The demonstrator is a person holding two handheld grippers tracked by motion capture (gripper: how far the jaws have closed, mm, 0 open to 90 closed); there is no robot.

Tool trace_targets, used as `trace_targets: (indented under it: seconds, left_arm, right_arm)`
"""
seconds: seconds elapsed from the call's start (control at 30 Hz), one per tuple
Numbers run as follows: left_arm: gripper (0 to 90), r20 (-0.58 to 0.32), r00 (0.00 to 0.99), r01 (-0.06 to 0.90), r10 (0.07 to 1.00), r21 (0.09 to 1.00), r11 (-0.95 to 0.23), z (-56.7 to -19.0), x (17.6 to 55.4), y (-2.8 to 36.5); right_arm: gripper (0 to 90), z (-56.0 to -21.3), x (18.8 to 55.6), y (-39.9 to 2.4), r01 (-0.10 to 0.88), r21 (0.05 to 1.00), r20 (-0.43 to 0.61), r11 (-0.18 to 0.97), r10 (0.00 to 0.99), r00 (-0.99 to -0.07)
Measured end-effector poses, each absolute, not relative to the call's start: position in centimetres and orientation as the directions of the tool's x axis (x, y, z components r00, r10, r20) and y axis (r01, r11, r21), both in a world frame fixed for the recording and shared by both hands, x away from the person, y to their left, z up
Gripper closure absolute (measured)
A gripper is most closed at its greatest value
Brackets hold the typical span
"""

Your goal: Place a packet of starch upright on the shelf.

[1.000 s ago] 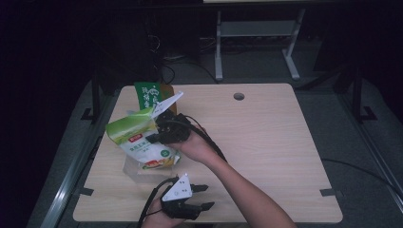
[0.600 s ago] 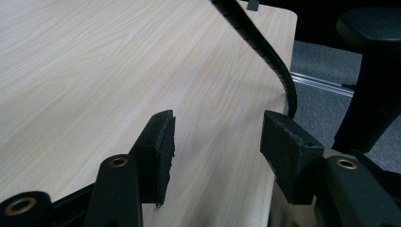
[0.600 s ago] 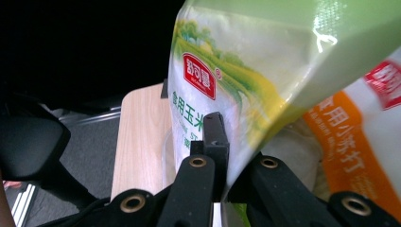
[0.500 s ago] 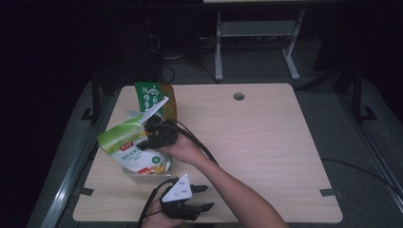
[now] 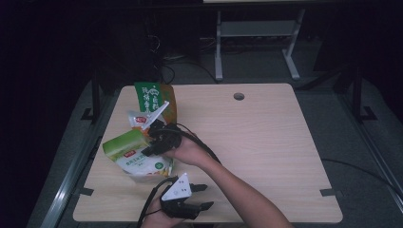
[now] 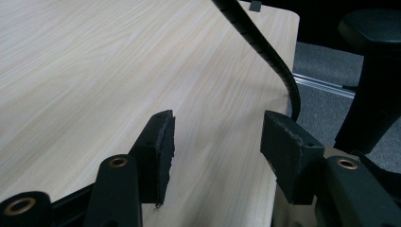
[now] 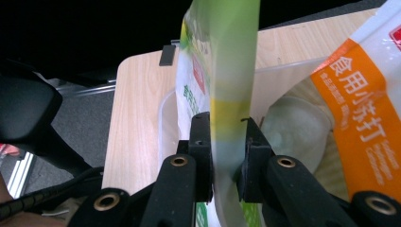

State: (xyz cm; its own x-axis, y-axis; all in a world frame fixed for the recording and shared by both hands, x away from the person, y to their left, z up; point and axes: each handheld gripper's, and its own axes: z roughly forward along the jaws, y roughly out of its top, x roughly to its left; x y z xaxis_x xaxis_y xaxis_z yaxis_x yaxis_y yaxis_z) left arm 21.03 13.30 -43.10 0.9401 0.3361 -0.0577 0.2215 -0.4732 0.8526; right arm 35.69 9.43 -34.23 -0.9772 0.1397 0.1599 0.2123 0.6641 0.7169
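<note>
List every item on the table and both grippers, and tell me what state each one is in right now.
Left gripper: open, empty, over bare table.
Right gripper: jaws just been opening, green pouch between them.
Green pouch: lowered into the clear tub, leaning.
Clear tub: upright, open-topped, holding packets.
Orange-and-white packet: standing in the tub.
Green-and-orange bag: standing upright behind the tub.

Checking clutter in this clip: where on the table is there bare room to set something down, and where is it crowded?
The table is bare across its right half, from the round hole to the near right corner. The left side is crowded: the dark green bag, the white sachet, and the light green bag between the right tongs over a clear tub. The left tongs rest at the near edge.
</note>
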Motion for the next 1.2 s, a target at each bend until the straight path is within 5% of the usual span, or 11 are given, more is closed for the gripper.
trace_targets:
  seconds: [0.3,0.53,0.87,1.2]
  left_arm:
    - [44.9,-0.071,0.937,0.234,0.341,0.854,-0.465,-43.2,21.0,13.2]
    - [44.2,-0.069,0.936,0.237,0.345,0.848,-0.474,-43.3,21.2,13.2]
    - [41.9,-0.063,0.929,0.245,0.363,0.842,-0.480,-43.4,21.4,13.4]
    - [38.1,-0.063,0.919,0.258,0.390,0.843,-0.472,-43.4,21.8,13.7]
  right_arm:
    - [86.3,-35.9,35.6,8.0,0.226,0.690,0.172,0.687,0.148,-0.974]
    - [79.2,-35.9,35.8,6.5,0.274,0.706,0.219,0.654,0.167,-0.961]
    - [89.2,-36.7,35.6,6.3,0.268,0.700,0.220,0.662,0.157,-0.963]
    - [73.4,-36.0,35.4,5.0,0.254,0.727,0.205,0.638,0.151,-0.967]
